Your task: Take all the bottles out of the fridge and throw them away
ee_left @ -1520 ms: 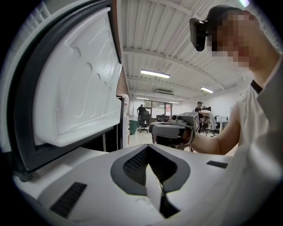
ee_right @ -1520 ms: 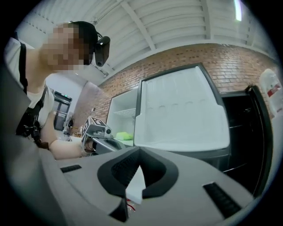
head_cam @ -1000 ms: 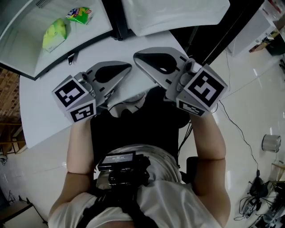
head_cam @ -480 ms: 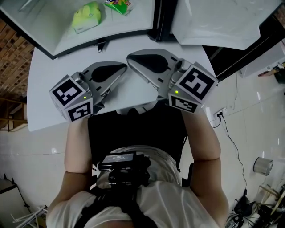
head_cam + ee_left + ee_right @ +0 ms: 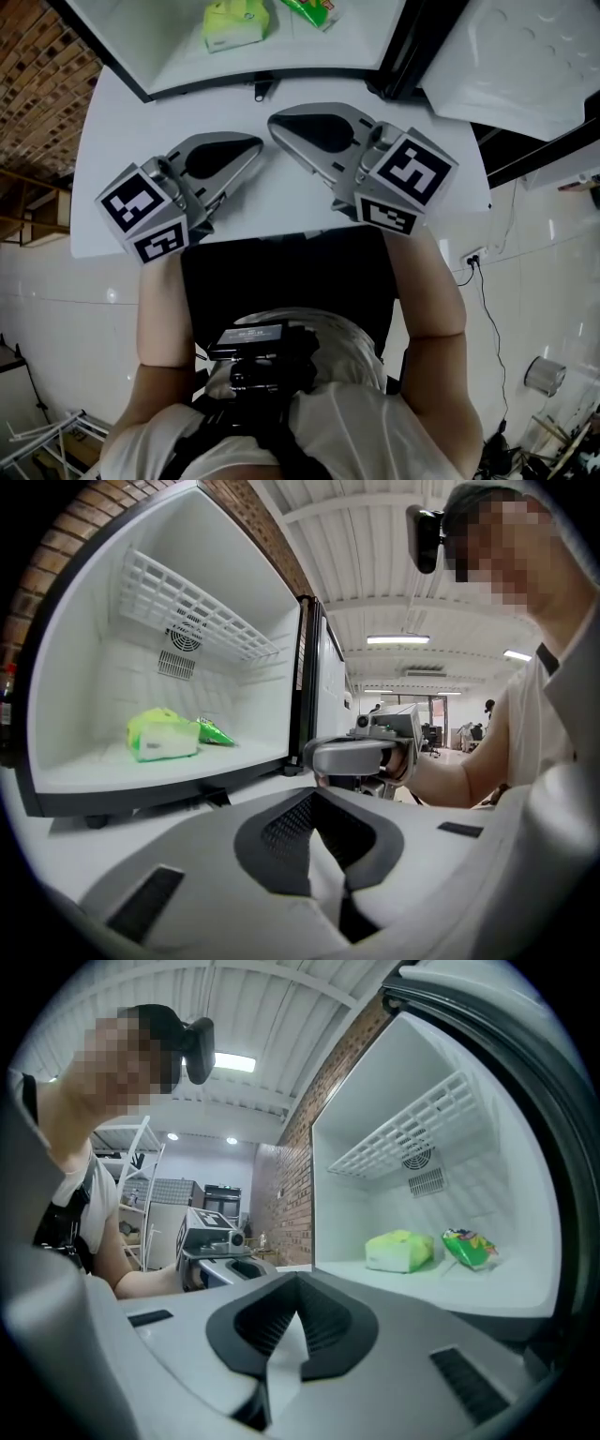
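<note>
Fridge stands open on the white table. Inside we see only a lime-green pack and a green snack bag (no bottle shows in that compartment). Left gripper and right gripper hover side by side before it, roughly level. Fingers are clenched on nothing. We judge this a staging pose.

Small fridge, black outer frame, white plastic interior: upright on white tabletop, on short black feet. Door swung wide open, off to right in head view, white inner liner w/ round dimples showing. Inside: white wire shelf high up, vent grille on back wall. On fridge floor: pale green pack + green snack bag, just beside each other.
</note>
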`<state>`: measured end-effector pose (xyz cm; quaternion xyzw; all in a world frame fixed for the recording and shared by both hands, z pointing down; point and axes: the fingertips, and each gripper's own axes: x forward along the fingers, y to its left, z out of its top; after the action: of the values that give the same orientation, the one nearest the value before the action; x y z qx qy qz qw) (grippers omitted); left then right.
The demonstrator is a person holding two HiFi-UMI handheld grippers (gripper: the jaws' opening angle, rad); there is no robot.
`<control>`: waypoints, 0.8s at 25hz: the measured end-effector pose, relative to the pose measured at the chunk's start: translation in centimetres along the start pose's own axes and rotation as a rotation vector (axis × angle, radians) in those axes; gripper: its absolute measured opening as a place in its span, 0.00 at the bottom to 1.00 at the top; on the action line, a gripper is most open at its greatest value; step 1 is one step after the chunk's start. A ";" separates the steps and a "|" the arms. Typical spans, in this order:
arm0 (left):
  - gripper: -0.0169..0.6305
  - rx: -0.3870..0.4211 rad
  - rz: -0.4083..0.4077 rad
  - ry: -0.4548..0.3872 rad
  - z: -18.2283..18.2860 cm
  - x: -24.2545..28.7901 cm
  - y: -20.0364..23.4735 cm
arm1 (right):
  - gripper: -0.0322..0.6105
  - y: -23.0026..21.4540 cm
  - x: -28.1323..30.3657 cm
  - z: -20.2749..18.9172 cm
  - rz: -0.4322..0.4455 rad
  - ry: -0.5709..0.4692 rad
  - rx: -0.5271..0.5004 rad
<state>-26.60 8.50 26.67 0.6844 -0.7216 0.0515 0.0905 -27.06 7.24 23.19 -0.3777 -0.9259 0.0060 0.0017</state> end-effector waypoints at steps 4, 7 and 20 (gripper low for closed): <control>0.03 -0.001 0.016 0.000 -0.2 -1.4 0.6 | 0.05 0.4 1.2 -0.1 0.019 0.009 -0.002; 0.03 0.000 0.019 -0.001 -0.2 -1.7 0.6 | 0.05 0.6 1.6 -0.2 0.027 0.014 -0.001; 0.03 0.001 0.018 -0.002 -0.3 -1.7 0.6 | 0.05 0.6 1.6 -0.1 0.030 0.010 0.003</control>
<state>-27.08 10.28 26.61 0.6780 -0.7278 0.0523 0.0890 -27.75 8.76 23.31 -0.3916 -0.9201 0.0053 0.0067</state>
